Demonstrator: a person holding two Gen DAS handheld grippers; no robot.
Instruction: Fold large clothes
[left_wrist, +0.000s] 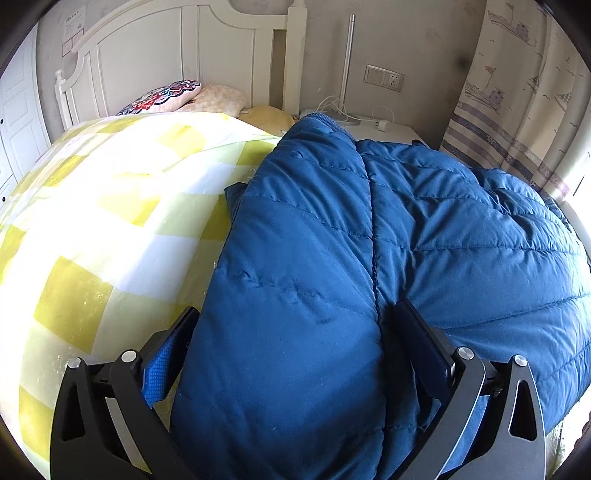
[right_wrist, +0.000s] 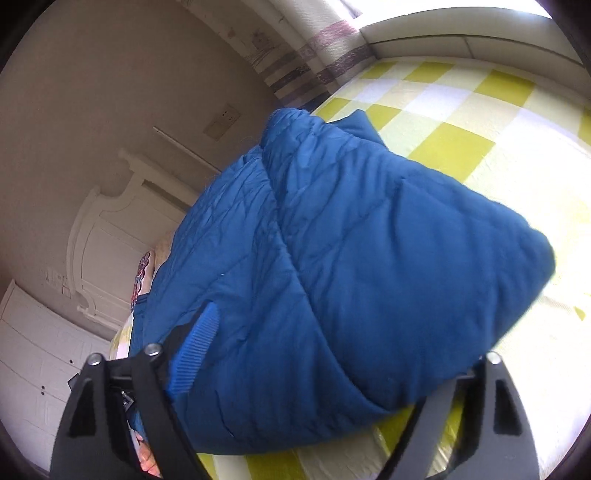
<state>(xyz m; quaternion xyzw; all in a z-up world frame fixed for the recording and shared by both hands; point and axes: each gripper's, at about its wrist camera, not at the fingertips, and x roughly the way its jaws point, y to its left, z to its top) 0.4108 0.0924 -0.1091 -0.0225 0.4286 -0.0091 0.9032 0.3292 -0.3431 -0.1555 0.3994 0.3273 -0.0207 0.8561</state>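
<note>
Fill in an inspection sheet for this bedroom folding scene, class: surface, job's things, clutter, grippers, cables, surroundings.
Surface: bed with yellow-checked cover.
Job's things: blue quilted jacket bunched on the bed.
Clutter: pillows by the headboard.
Grippers: left gripper and right gripper each straddle thick jacket folds, fingers wide apart.
Cables: white cables and charger on the nightstand.
Surroundings: white headboard, wall socket, patterned curtain.

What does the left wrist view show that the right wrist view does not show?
Only the left wrist view shows the nightstand with a charger and cables, and the yellow pillow. Only the right wrist view shows the padded bed edge under the window. Both show the blue padded jacket on the checked bedsheet, the white headboard, and thick jacket folds filling each wide-spread gripper.
</note>
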